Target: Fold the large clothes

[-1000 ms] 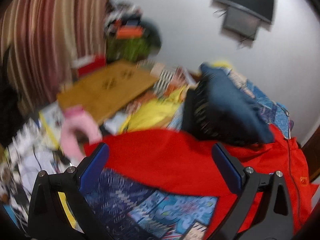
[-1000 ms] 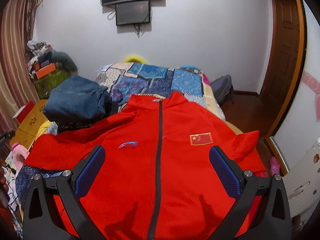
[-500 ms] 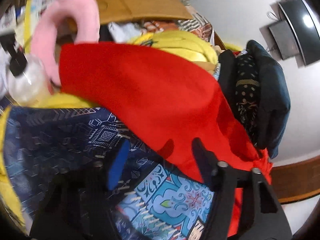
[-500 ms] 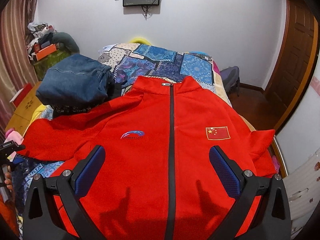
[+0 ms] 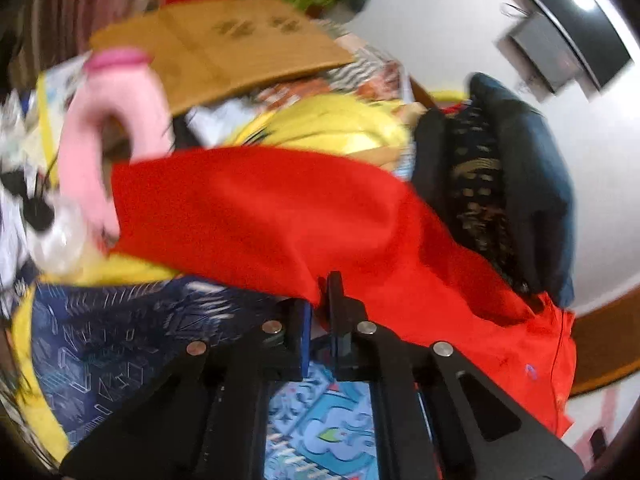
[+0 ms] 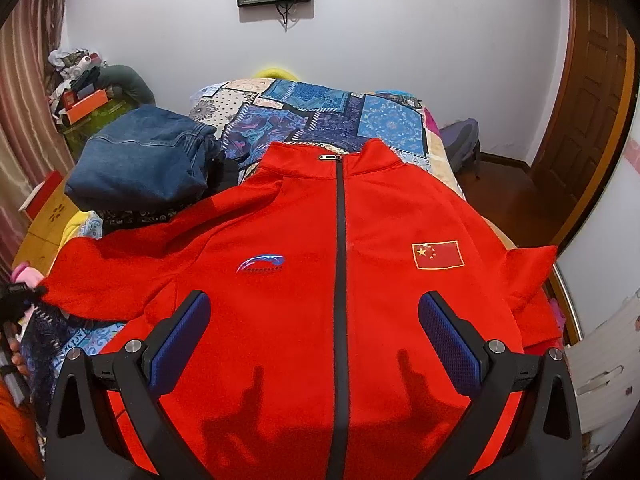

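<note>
A red zip-up jacket (image 6: 280,240) lies face up on the bed, zipper closed, with a flag patch (image 6: 438,255) on the chest. Its left sleeve (image 5: 260,208) stretches out over the bed's left edge. My left gripper (image 5: 320,292) is shut on the sleeve's lower edge; it shows small at the far left of the right wrist view (image 6: 18,300). My right gripper (image 6: 314,332) is open and empty, hovering above the jacket's lower front.
Folded jeans (image 6: 140,160) on dark patterned clothes lie left of the jacket's collar. A blue patchwork quilt (image 6: 320,112) covers the bed. A pink plush (image 5: 108,128), a yellow cloth (image 5: 332,124) and a wooden board (image 5: 224,44) lie past the sleeve. A wooden door (image 6: 592,92) stands at the right.
My left gripper dropped to the sleeve's edge and closed on it. My right gripper moved slightly forward over the jacket and stayed open.
</note>
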`<action>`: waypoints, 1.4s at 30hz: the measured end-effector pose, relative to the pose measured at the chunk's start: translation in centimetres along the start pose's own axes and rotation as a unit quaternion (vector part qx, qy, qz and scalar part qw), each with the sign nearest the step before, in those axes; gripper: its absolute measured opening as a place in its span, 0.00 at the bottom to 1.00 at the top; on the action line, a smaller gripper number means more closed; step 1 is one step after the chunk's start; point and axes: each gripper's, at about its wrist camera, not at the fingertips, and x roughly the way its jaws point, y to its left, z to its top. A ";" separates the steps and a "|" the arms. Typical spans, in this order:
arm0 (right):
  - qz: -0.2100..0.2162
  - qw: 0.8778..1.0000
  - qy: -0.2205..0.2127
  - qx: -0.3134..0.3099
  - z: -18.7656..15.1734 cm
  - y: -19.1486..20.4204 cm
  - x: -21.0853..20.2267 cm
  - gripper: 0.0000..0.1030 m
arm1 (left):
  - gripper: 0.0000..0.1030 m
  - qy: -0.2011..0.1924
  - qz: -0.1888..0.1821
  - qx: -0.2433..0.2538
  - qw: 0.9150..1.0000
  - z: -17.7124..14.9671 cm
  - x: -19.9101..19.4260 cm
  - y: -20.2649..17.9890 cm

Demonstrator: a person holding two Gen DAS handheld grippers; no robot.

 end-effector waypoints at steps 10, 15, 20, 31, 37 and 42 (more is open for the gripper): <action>-0.001 1.000 -0.021 0.020 -0.5 -2.0 -1.2 1.00 | 0.02 -0.079 -0.108 0.135 0.982 0.6 -6.7 -13.1; -0.014 0.999 -0.026 0.033 -1.0 -3.6 -1.5 1.00 | 0.02 -0.097 -0.162 0.192 0.963 -0.7 -8.4 -19.7; -0.022 0.998 -0.026 0.051 -1.6 -5.4 -1.5 1.00 | 0.02 -0.080 -0.208 0.262 0.939 -3.0 -7.9 -26.8; -0.035 0.995 -0.019 0.090 -2.6 -9.2 -0.7 1.00 | 0.02 0.056 -0.240 0.393 0.886 -13.1 -1.3 -37.8; -0.038 0.995 -0.014 0.095 -3.0 -9.9 -0.7 1.00 | 0.02 0.145 -0.224 0.447 0.854 -19.8 2.3 -39.8; -0.042 0.995 -0.011 0.084 -3.1 -9.8 -0.8 1.00 | 0.02 0.194 -0.200 0.471 0.837 -22.4 4.3 -39.1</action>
